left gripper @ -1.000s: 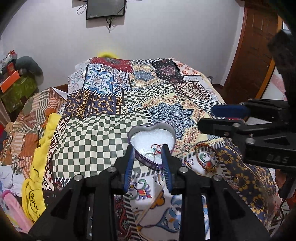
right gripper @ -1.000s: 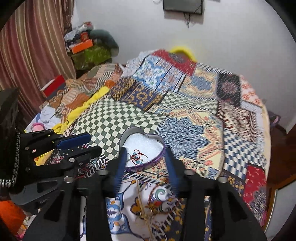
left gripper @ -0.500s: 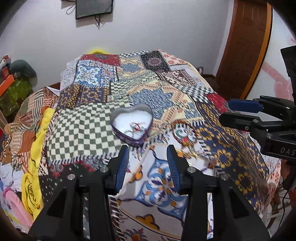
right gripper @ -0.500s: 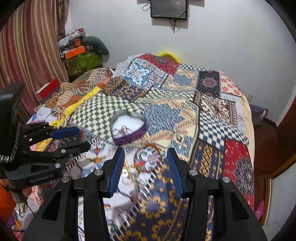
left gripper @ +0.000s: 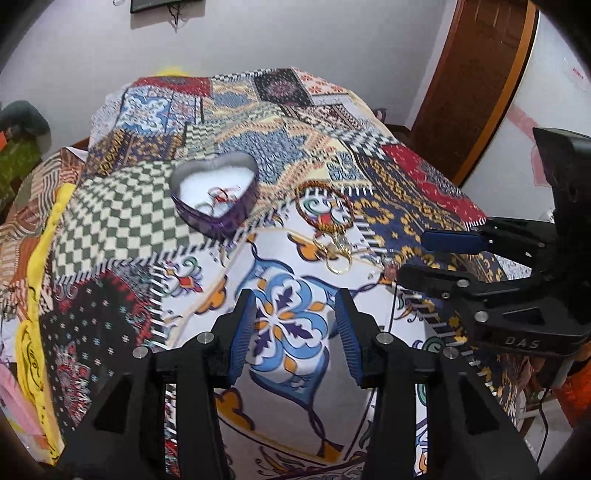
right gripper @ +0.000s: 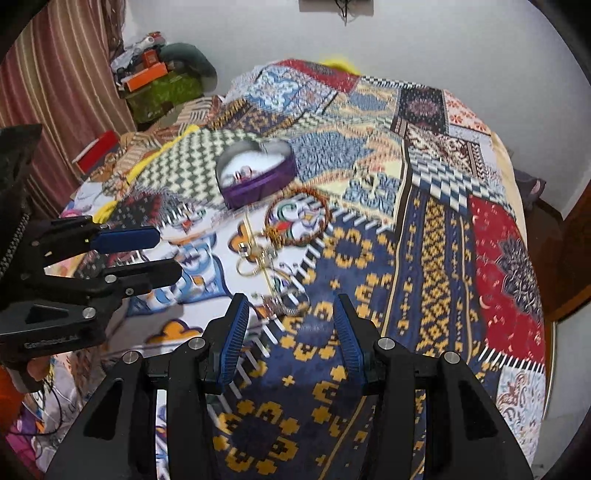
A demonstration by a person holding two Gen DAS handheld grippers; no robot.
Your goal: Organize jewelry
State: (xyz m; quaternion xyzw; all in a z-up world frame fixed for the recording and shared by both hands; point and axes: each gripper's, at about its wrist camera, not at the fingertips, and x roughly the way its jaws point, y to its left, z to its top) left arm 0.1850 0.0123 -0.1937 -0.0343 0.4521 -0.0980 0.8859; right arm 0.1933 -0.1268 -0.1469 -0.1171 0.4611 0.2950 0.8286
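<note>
A purple heart-shaped box (left gripper: 216,192) with a white lining sits open on the patterned bedspread, a few small pieces inside; it also shows in the right wrist view (right gripper: 256,177). In front of it lie a red-brown bead necklace (left gripper: 323,203), gold rings (left gripper: 338,254) and thin chains; the necklace (right gripper: 299,218) and rings (right gripper: 255,264) also show in the right wrist view. My left gripper (left gripper: 295,332) is open and empty, above the bedspread short of the jewelry. My right gripper (right gripper: 291,332) is open and empty, just short of a small silver piece (right gripper: 277,306).
The bed (left gripper: 424,177) fills both views, its edge dropping off at the right by a wooden door (left gripper: 476,74). Piled clothes and boxes (right gripper: 155,81) and a striped curtain (right gripper: 55,92) stand on the left. A screen (left gripper: 159,3) hangs on the far wall.
Both grippers have pulled back from the heart box toward the near edge of the bed. The box now lies farther off and the loose jewelry has come into view. Both stay open.
</note>
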